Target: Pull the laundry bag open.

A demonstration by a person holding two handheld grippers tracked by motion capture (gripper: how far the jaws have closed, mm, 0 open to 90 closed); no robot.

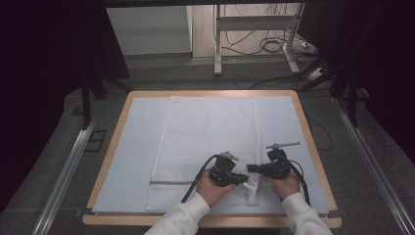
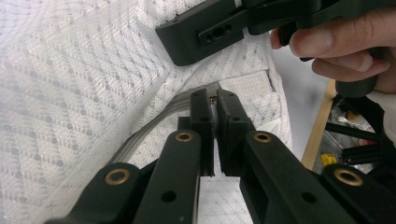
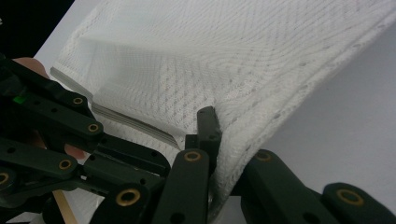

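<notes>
A white woven towel (image 1: 210, 132) lies flat on the pale mat (image 1: 132, 152), its near right corner bunched up and lifted. Both grippers meet at that corner. My left gripper (image 1: 246, 179) points right, its jaws shut together on the towel's fold, where a grey hem stripe (image 2: 154, 123) runs up to the tips (image 2: 215, 95). My right gripper (image 1: 251, 168) points left. Its jaws (image 3: 218, 125) are shut on the towel's edge, with cloth (image 3: 243, 70) draped between them and hiding the right tip. The right gripper's jaw (image 2: 196, 37) hangs just above the left one.
The mat covers a wooden table (image 1: 116, 128). A person's hands in white sleeves (image 1: 188, 215) come in from the near edge. Metal rails (image 1: 66, 171) flank the table. A desk frame with cables (image 1: 274, 46) stands on the floor beyond.
</notes>
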